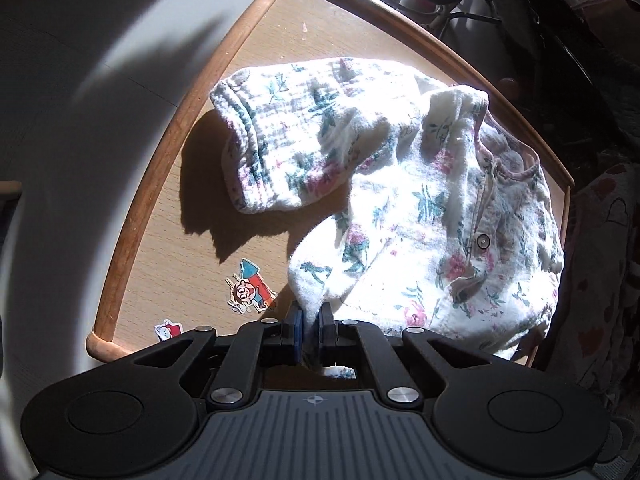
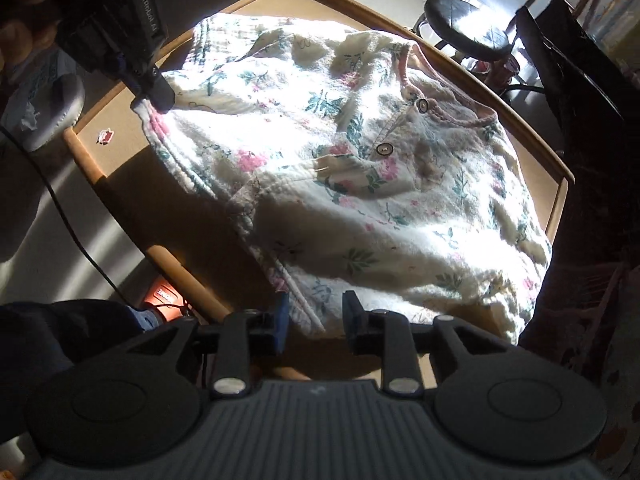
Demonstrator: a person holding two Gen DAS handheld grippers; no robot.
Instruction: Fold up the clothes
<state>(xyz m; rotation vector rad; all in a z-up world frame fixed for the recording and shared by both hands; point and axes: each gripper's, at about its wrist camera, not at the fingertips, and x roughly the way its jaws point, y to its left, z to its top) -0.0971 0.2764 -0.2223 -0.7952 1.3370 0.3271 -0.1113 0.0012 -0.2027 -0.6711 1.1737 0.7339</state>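
The floral top [image 1: 420,208] lies crumpled on the wooden table [image 1: 168,184], bunched toward the table's 3 o'clock side in your left wrist view. It is a soft, crinkled, gauze-like cotton, cream with pink flowers and teal leaves. One sleeve, ending in a ribbed cuff [image 1: 236,120], reaches toward 10 o'clock. A button placket runs down from a pink-trimmed neckline [image 2: 460,114], and two round buttons [image 2: 385,149] show in your right wrist view.

Your left gripper [image 1: 311,322] is pinched tight on a corner of the top: the dark pads are almost together, with a fold of white cloth squeezed between them. In the right wrist view, that same gripper [image 2: 154,98] sits at 10 o'clock, clamped on the garment's edge and lifting it slightly.

Your right gripper [image 2: 316,320] stands partly open, a clear gap between its fingers. The ribbed hem of the top [image 2: 304,304] runs into that gap near the left finger; whether it touches the pad, you cannot tell from here.

The table is pale laminate with a raised, rounded wooden rim [image 1: 132,208]. Two cartoon stickers [image 1: 250,290] are stuck to it near 7 o'clock in the left view. Hard sunlight bleaches the cloth and throws sharp shadows. Beyond the table, at 1 o'clock in the right view, stands a round black stool [image 2: 464,28].
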